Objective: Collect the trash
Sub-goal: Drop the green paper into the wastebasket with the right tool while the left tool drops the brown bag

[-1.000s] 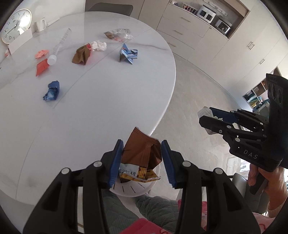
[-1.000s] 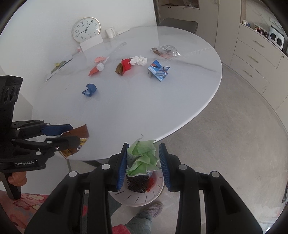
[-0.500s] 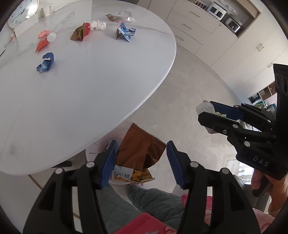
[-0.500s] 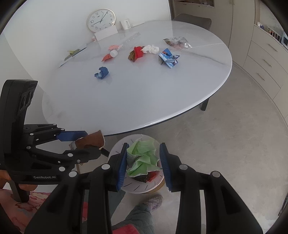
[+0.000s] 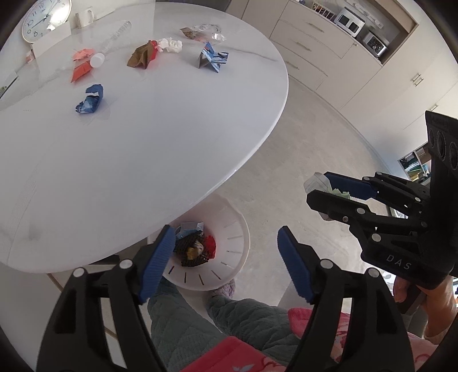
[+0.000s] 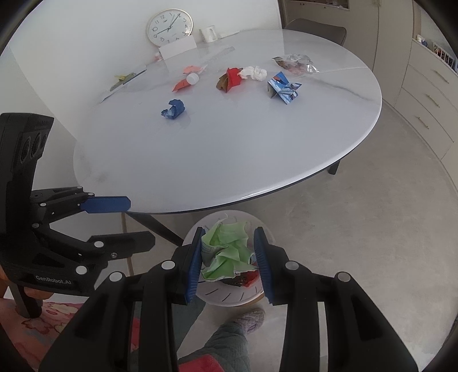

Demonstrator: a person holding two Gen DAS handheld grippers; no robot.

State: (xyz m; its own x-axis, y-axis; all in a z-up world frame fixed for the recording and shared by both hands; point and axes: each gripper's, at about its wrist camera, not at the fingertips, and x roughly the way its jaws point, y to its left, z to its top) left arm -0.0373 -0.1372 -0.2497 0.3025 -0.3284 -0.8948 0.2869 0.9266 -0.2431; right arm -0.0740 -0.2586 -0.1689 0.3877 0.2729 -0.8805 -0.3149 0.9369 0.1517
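My left gripper (image 5: 226, 259) hangs over the white bin (image 5: 239, 229) on the floor beside the table's edge. Its jaws are opening and nothing is between them. Trash, dark, red and yellow bits, lies in the bin. My right gripper (image 6: 229, 251) is shut on a crumpled green paper (image 6: 226, 249), just above the same bin (image 6: 217, 294). On the white table (image 5: 143, 157) lie a blue crumpled wrapper (image 5: 90, 98), a brown-red wrapper (image 5: 143, 54), a white tissue (image 5: 171, 45), a blue printed packet (image 5: 213, 57) and clear plastic (image 5: 203, 30).
Orange scraps (image 5: 81, 70) and a clear bottle with a white cap (image 5: 97, 60) lie near the table's far side, by a clock (image 6: 169, 27) and a mug (image 6: 208, 33). Cabinets (image 5: 315, 48) line the wall. The person's leg (image 5: 183, 323) and slipper (image 6: 250, 319) are beside the bin.
The left jaws have spread wide and the brown wrapper has left them. Both grippers have come off the table's edge to above the bin. The right keeps its hold on the green paper.
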